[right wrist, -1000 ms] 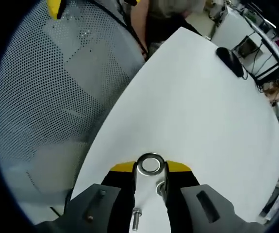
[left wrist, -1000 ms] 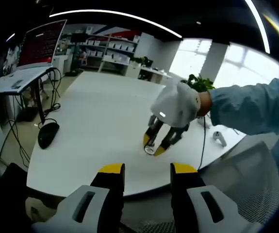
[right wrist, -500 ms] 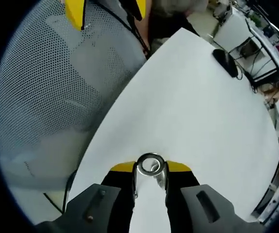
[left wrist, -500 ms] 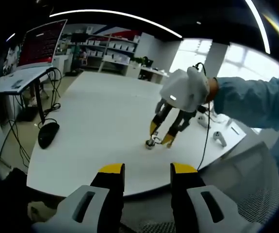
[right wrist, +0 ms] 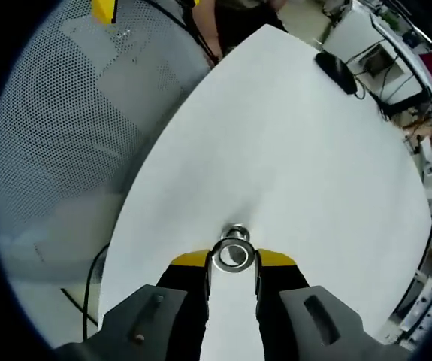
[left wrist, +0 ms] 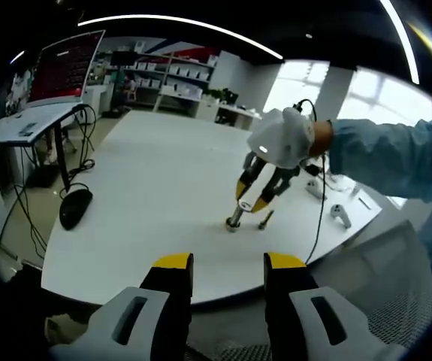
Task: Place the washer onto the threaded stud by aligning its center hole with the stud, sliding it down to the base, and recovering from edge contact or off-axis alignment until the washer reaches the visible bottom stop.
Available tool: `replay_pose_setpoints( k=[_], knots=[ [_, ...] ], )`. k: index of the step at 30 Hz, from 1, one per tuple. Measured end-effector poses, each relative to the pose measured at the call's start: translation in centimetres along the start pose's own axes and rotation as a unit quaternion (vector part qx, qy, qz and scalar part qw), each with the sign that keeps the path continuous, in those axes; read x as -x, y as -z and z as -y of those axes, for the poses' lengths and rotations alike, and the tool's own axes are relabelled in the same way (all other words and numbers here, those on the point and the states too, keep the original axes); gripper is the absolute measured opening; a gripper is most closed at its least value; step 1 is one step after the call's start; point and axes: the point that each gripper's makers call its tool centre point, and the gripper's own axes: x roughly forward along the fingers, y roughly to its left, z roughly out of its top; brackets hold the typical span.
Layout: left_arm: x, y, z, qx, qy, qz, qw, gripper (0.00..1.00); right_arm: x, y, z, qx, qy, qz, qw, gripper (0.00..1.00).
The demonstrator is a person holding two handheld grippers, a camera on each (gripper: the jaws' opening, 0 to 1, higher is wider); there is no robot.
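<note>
In the left gripper view, a short threaded stud (left wrist: 233, 222) stands upright on the white table (left wrist: 148, 173). My right gripper (left wrist: 253, 201), held by a white-gloved hand, hangs just above and to the right of it. In the right gripper view, the right gripper (right wrist: 233, 259) is shut on a steel washer (right wrist: 233, 256), held flat. The stud's top (right wrist: 236, 232) shows just beyond the washer's far edge, off its hole. My left gripper (left wrist: 229, 263) is open at the table's near edge with nothing between its fingers.
A loose bolt (left wrist: 265, 219) lies right of the stud. A black mouse (left wrist: 74, 208) sits at the table's left edge. A small white controller (left wrist: 339, 214) and a cable (left wrist: 317, 218) lie at the right. A mesh chair (right wrist: 73, 150) stands beside the table (right wrist: 313, 165).
The right gripper has risen off the table with the washer. It now hangs slightly above the stud, whose top has come into sight past the washer. The left gripper has stayed still.
</note>
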Motion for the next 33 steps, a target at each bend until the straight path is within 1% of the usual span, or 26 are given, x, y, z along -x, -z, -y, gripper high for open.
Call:
replay_pose_setpoints(
  k=[3, 4, 6, 7, 17, 18, 19, 21, 24, 27, 28, 32, 33],
  knots=[
    [0.0, 0.0, 0.0, 0.0, -0.001, 0.0, 1.0, 0.36, -0.7, 0.7, 0.4, -0.004, 0.003, -0.011, 0.9999, 0.23],
    [0.0, 0.0, 0.0, 0.001, -0.001, 0.0, 1.0, 0.36, -0.6, 0.7, 0.6, -0.004, 0.008, -0.009, 0.9999, 0.23],
    [0.0, 0.0, 0.0, 0.001, -0.001, 0.0, 1.0, 0.36, -0.8, 0.3, 0.6, -0.017, 0.0, 0.005, 0.9998, 0.23],
    [0.0, 0.0, 0.0, 0.001, -0.001, 0.0, 1.0, 0.36, -1.0, 0.4, 0.6, -0.021, -0.002, 0.002, 0.9998, 0.23],
    [0.0, 0.0, 0.0, 0.001, -0.001, 0.001, 1.0, 0.35, -3.3, 0.6, 0.3, -0.009, -0.013, -0.02, 0.9997, 0.23],
    [0.0, -0.1, -0.1, 0.004, -0.002, 0.003, 1.0, 0.35, -3.5, 0.6, 0.3, -0.007, -0.015, -0.022, 0.9996, 0.23],
    [0.0, -0.3, -0.1, 0.014, -0.003, 0.009, 0.9998, 0.35, -3.8, 0.6, 0.2, -0.003, -0.017, -0.024, 0.9996, 0.23],
    [0.0, -0.3, -0.2, 0.014, -0.004, 0.01, 0.9998, 0.35, -4.4, 0.7, 0.2, -0.002, -0.022, -0.028, 0.9994, 0.23],
    [0.0, -0.1, -0.1, 0.006, -0.003, 0.004, 1.0, 0.34, -5.4, 0.9, 0.1, -0.004, -0.024, -0.031, 0.9992, 0.22],
    [0.0, -0.1, -0.1, 0.006, -0.003, 0.003, 1.0, 0.34, -6.2, 0.8, -0.1, -0.004, -0.028, -0.025, 0.9993, 0.23],
    [0.0, -0.1, -0.1, 0.006, -0.003, 0.003, 1.0, 0.34, -5.9, 0.7, 0.0, -0.008, -0.028, -0.025, 0.9993, 0.23],
    [0.0, 0.0, -0.1, 0.006, -0.002, 0.003, 1.0, 0.34, -5.7, 0.7, 0.0, -0.019, -0.027, -0.016, 0.9993, 0.24],
    [0.0, 0.0, -0.1, 0.006, -0.002, 0.003, 1.0, 0.34, -5.5, 0.8, 0.0, -0.036, -0.015, -0.016, 0.9991, 0.25]
  ],
)
